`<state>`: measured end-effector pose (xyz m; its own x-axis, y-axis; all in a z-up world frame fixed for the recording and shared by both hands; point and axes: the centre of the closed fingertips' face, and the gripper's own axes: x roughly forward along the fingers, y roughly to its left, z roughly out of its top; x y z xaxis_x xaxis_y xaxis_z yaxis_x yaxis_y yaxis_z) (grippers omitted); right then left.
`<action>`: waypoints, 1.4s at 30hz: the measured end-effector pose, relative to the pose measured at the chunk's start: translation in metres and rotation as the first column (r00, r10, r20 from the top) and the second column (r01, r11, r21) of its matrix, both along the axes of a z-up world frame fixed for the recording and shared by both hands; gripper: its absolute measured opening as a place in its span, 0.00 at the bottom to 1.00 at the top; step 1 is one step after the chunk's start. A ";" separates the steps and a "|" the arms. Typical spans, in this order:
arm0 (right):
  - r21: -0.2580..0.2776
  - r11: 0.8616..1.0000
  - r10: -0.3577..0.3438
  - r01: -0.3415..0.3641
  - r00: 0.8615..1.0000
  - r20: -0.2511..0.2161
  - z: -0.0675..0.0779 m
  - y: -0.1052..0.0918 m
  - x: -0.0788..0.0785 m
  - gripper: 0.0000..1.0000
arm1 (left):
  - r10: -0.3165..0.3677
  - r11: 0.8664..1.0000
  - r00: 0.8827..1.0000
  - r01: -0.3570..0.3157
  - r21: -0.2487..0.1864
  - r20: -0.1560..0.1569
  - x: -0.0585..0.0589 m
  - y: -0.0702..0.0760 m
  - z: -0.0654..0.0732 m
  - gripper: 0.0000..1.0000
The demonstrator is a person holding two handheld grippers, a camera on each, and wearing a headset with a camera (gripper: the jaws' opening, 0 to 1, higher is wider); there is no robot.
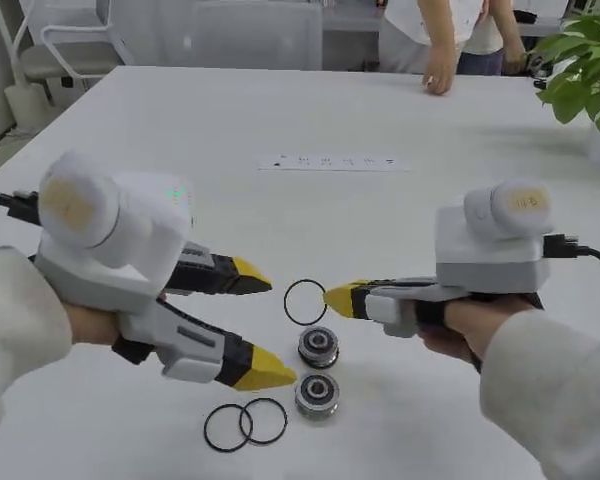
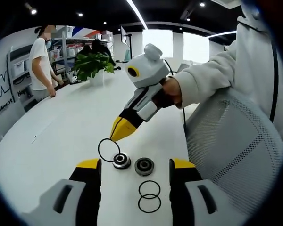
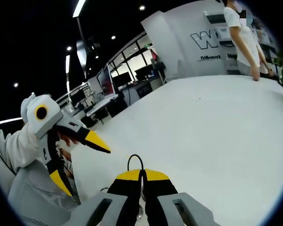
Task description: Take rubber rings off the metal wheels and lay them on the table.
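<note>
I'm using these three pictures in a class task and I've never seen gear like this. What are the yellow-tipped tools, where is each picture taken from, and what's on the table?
A person holds a pincer-like gripper in each hand. One picture comes from a camera on their head; the other two from cameras on the grippers. The left gripper is open. The right gripper is shut on a rubber ring. On the table: two metal wheels and two loose rings.

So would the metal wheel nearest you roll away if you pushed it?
Probably not: the metal wheel lies flat on the table, so a push would likely just slide it. It looks like solid metal, so probably heavy for its size. Set on edge, it might roll.
</note>
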<state>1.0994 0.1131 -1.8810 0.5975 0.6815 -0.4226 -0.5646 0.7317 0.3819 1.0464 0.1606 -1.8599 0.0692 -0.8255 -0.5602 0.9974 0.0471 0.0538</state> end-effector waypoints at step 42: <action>0.112 0.978 0.174 -0.174 0.985 0.013 0.032 0.045 -0.029 0.00 | 0.242 0.968 0.970 -0.243 -0.056 -0.021 -0.041 0.101 0.007 0.83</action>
